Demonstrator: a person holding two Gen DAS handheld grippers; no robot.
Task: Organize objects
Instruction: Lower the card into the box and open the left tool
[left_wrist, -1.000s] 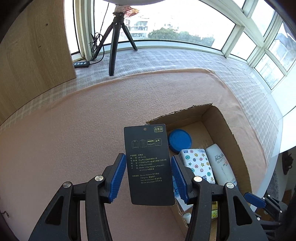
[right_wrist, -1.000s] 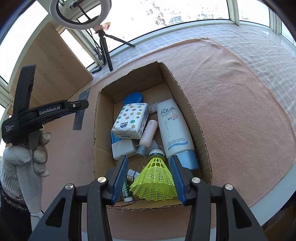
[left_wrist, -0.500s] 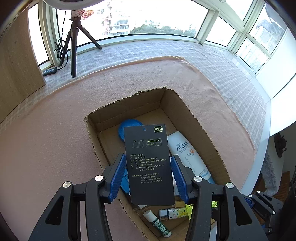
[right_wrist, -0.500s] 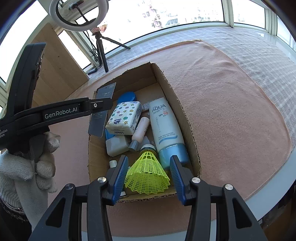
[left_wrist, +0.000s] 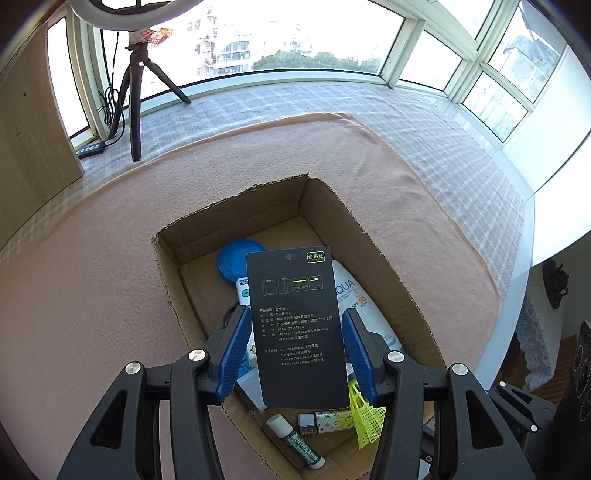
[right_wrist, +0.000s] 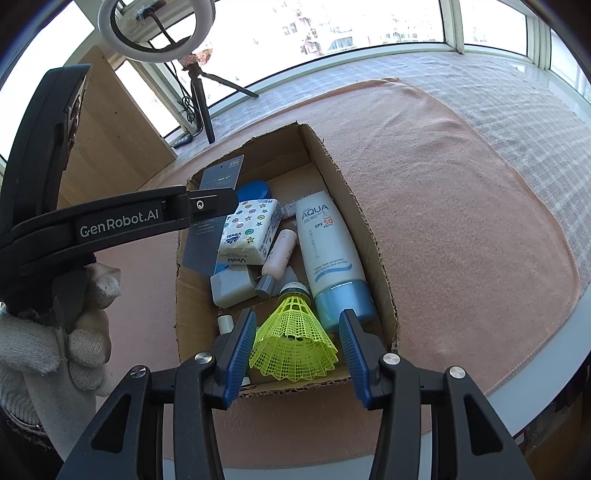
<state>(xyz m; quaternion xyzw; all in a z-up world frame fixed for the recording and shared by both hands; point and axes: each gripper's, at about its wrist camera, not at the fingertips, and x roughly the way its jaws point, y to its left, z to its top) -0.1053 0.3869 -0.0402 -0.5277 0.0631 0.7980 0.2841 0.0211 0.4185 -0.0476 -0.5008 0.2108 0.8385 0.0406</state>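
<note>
My left gripper (left_wrist: 295, 343) is shut on a black clothing hang tag (left_wrist: 295, 325) and holds it upright over the open cardboard box (left_wrist: 391, 273). From the right wrist view the tag (right_wrist: 212, 218) hangs over the box's left side (right_wrist: 183, 295). My right gripper (right_wrist: 297, 343) is shut on a yellow-green shuttlecock (right_wrist: 293, 334) over the box's near end. In the box lie a white AQUA sunscreen tube (right_wrist: 328, 251), a star-patterned tissue pack (right_wrist: 249, 230), a blue round lid (left_wrist: 236, 258), a small pink bottle (right_wrist: 279, 258) and a lip balm stick (left_wrist: 295, 439).
The box sits on a pink cloth (left_wrist: 92, 295) over a checked tablecloth (left_wrist: 424, 122). A ring light on a black tripod (left_wrist: 136, 88) stands at the back by the windows. A wooden panel (left_wrist: 29, 122) is on the left. The table edge (right_wrist: 535, 376) runs along the right.
My left gripper has carried the hang tag from beside the box to over its inside. My right gripper has held the shuttlecock over the box's near end, shifting only slightly.
</note>
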